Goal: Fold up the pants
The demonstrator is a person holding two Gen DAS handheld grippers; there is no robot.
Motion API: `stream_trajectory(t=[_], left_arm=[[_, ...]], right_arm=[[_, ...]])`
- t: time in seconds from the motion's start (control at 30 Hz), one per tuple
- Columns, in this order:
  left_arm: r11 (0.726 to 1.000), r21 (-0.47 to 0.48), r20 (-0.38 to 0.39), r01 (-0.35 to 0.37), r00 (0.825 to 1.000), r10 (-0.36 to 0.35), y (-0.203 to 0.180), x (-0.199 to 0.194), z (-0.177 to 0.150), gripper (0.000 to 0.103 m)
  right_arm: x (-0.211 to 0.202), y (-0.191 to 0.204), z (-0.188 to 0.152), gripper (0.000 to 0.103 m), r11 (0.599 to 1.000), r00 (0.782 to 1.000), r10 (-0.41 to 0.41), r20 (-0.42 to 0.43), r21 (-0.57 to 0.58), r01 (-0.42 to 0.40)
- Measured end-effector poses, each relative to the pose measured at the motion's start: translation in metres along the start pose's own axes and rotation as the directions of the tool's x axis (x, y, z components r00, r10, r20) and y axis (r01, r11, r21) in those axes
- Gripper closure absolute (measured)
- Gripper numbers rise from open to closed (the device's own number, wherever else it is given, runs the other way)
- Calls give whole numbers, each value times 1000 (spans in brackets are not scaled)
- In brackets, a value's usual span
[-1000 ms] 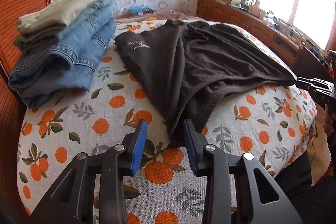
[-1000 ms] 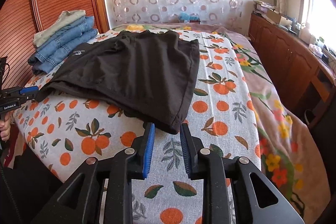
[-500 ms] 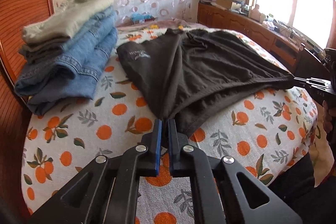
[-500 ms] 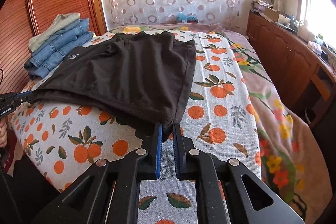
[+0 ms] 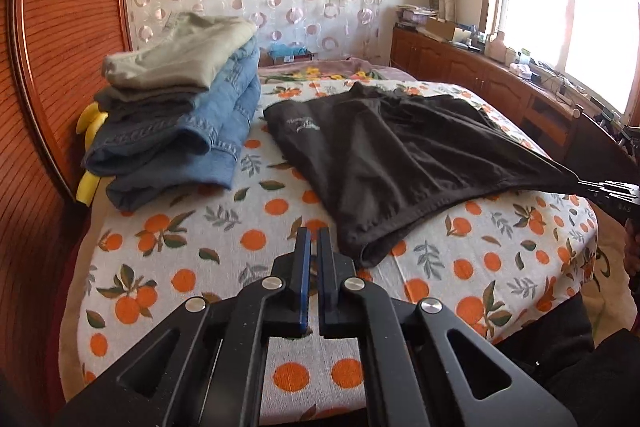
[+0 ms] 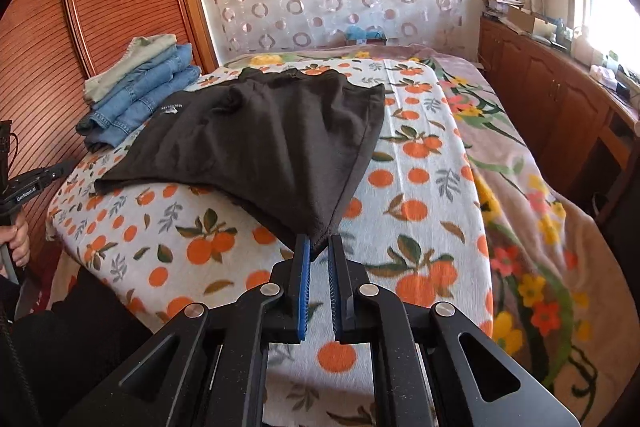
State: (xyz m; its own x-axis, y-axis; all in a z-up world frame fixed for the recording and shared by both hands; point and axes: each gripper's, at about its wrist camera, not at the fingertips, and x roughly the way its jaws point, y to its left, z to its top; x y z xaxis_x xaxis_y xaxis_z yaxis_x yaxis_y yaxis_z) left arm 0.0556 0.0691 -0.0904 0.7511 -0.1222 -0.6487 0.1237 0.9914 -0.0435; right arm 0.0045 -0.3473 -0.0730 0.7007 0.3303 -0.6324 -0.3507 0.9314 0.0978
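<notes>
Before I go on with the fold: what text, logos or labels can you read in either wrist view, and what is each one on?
"GenRobot.AI": white label on the side of the left gripper, seen in the right wrist view.
White logo print on the dark brown pants: too small and blurred to read in either view.
Faint marking on the right gripper body at the left wrist view's edge: unreadable.
Label on the box by the patterned curtain: unreadable.

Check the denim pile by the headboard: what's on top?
On the folded jeans lie a dark grey garment and, topmost, khaki pants. Something yellow shows behind; the rest is covered.
</notes>
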Motion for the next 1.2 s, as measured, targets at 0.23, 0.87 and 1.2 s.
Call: stream_trajectory(t=[0.23,0.87,1.2], left_arm=[[998,4,-47,60,997,-59,-16,16,-4,77],[996,58,-43,64,997,-61,-30,33,4,94],[995,55,-19,82,997,-81,-24,-6,-5,95]], right_arm=[[9,-5,-2,94,999,1000,-9,-22,35,9],[19,-15,-5,94,999,999,-12,-35,52,14],[0,4,-10,94,1000,998,12,-55,-13,-12]])
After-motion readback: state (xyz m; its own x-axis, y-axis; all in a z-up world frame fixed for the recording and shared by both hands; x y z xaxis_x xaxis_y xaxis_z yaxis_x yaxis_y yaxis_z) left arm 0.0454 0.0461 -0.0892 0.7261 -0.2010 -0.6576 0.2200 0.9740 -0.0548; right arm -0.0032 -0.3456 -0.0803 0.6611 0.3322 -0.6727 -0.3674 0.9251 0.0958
